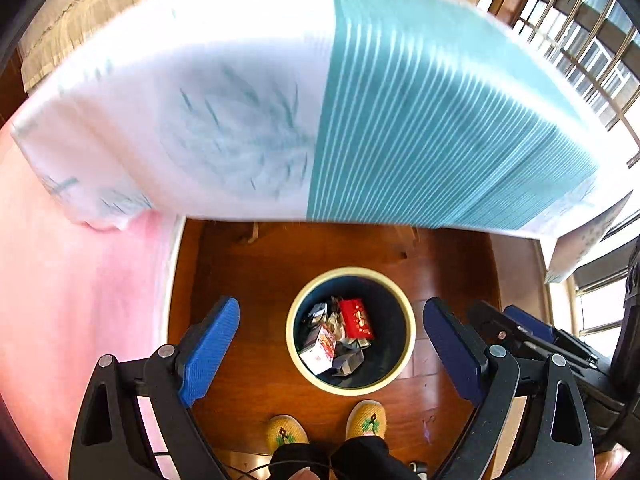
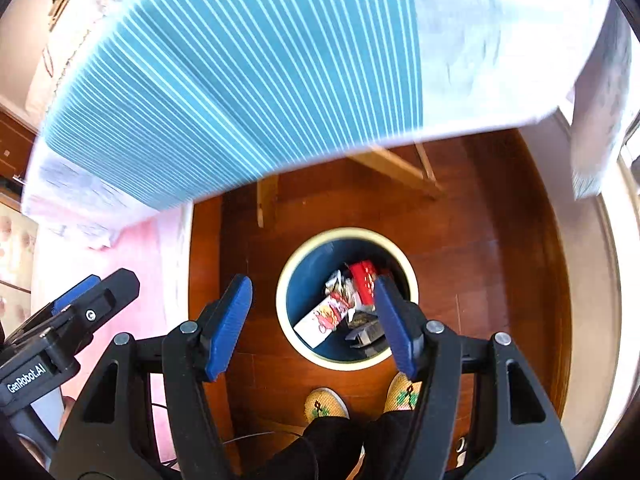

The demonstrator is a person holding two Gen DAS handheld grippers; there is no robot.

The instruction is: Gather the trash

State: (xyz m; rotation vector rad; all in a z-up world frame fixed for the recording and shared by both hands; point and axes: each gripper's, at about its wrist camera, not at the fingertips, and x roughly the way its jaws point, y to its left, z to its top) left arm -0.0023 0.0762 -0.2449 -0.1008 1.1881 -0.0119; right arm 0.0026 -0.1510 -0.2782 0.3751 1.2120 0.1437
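Observation:
A round bin with a cream rim and dark blue inside stands on the wooden floor, straight below both grippers. In it lie a red packet, a white carton and several crumpled wrappers. My left gripper hangs high above the bin, open, with nothing between its blue pads. My right gripper is open too and holds nothing. The right gripper's body shows at the right of the left wrist view; the left gripper's body shows at the left of the right wrist view.
A table under a white and teal striped cloth reaches over the floor just beyond the bin, its wooden legs behind it. A pink cloth lies at the left. The person's yellow slippers stand just before the bin. Windows at the right.

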